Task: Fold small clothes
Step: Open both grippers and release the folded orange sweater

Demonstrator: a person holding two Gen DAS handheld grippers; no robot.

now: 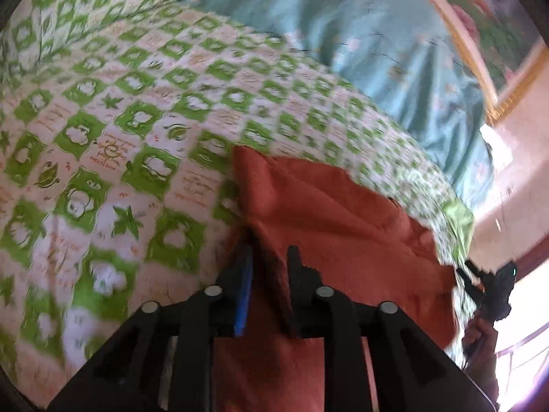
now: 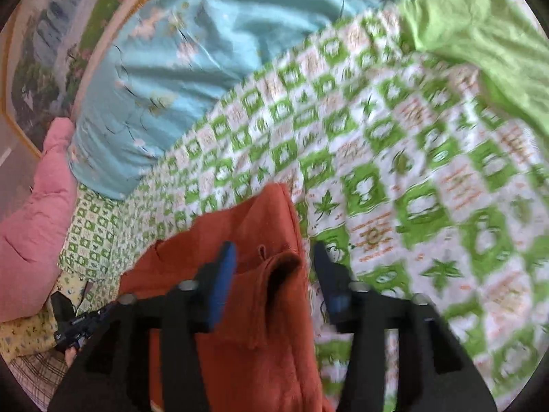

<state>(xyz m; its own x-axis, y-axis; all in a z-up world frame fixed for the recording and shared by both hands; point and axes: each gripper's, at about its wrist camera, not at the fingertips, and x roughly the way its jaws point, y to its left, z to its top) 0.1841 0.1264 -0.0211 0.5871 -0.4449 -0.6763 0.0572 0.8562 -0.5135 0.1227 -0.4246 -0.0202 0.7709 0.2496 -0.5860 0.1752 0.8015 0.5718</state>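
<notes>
The left claw [image 1: 269, 257] has its two fingers drawn close, and a raised ridge of the rust-orange garment [image 1: 329, 213] stands pinched between them; the cloth also runs back under the claw's black frame toward the camera. From that pinch the garment fans away to the right in loose folds, its far edge ending just short of the bed's side. At the right rim of the left wrist view the other claw shows small and dark, held in a hand [image 1: 480, 334].

The right claw [image 2: 272, 255] is spread wide, its blue-padded fingers [image 2: 223, 281] well apart. A rolled, cuff-like end of the rust-orange garment [image 2: 260, 240] lies in the gap between them, closer to the left finger, and neither pad is clearly pressing on it. The rest of the cloth runs back beneath the claw and also forward-left as a flat panel.

The garment lies on a green-and-white checked bedspread [image 2: 394, 178] printed with leaves and small cartoon shapes. Beyond it is a rumpled light-blue sheet [image 2: 192, 79] with a faint floral print. A plain lime-green cloth [image 2: 480, 41] lies at the upper right of the right wrist view, and a pink pillow or quilt [image 2: 34, 213] sits at the left edge. A framed landscape picture [image 2: 44, 61] is beyond the blue sheet.
</notes>
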